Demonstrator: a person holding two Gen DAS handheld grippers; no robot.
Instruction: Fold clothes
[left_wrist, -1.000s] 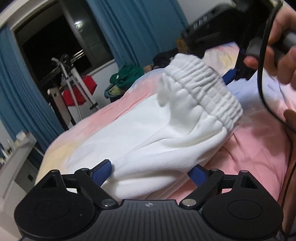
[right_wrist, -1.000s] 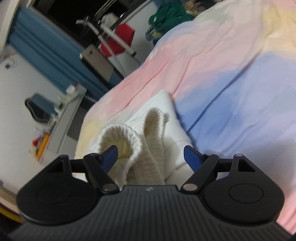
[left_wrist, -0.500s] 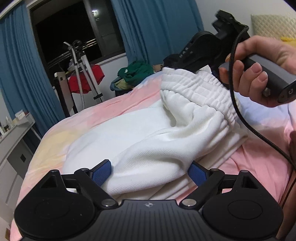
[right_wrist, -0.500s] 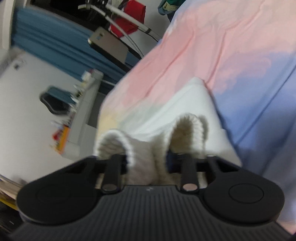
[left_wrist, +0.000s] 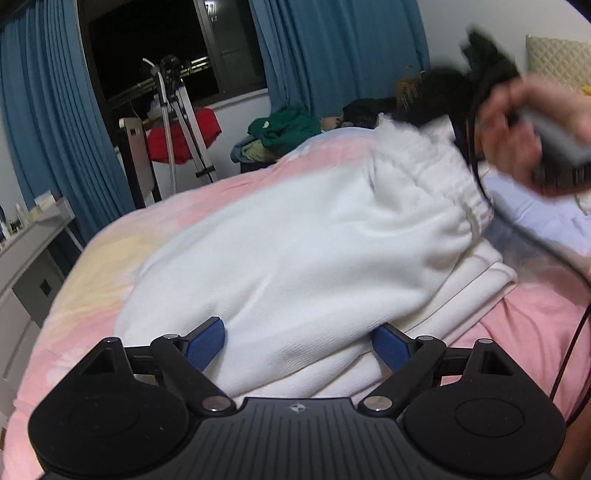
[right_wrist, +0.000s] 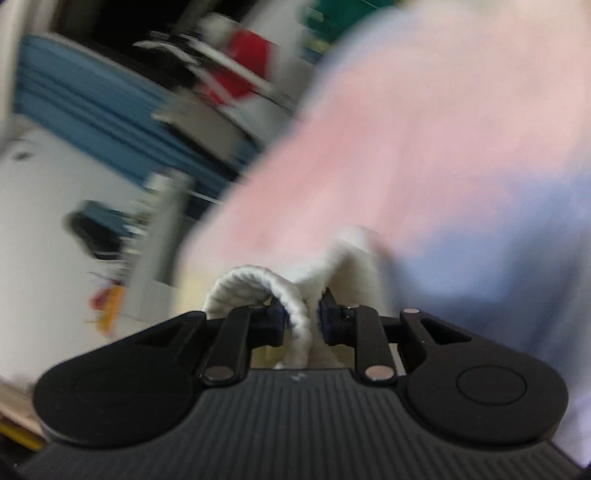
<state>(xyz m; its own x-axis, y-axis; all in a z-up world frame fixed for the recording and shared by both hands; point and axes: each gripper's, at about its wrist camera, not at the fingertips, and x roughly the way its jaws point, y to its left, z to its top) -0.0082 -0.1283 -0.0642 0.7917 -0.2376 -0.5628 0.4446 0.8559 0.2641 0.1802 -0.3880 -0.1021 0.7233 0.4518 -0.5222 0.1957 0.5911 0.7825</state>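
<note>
A: Where are the white trousers (left_wrist: 303, 251)?
B: On the bedspread (left_wrist: 229, 192); waistband (right_wrist: 291, 306) at 2 o'clock, clenched in the just-closing right gripper (right_wrist: 301, 321).
A: Left gripper (left_wrist: 297, 341)?
B: Released, jaws straddling the fabric.

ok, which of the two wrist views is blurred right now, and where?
Right wrist view: heavy motion smear over the bedsheet and room; right gripper, pinching the white ribbed waistband, stays sharp. Left wrist view: mostly crisp, left gripper and white garment clear; only the hand top right is smeared.
</note>
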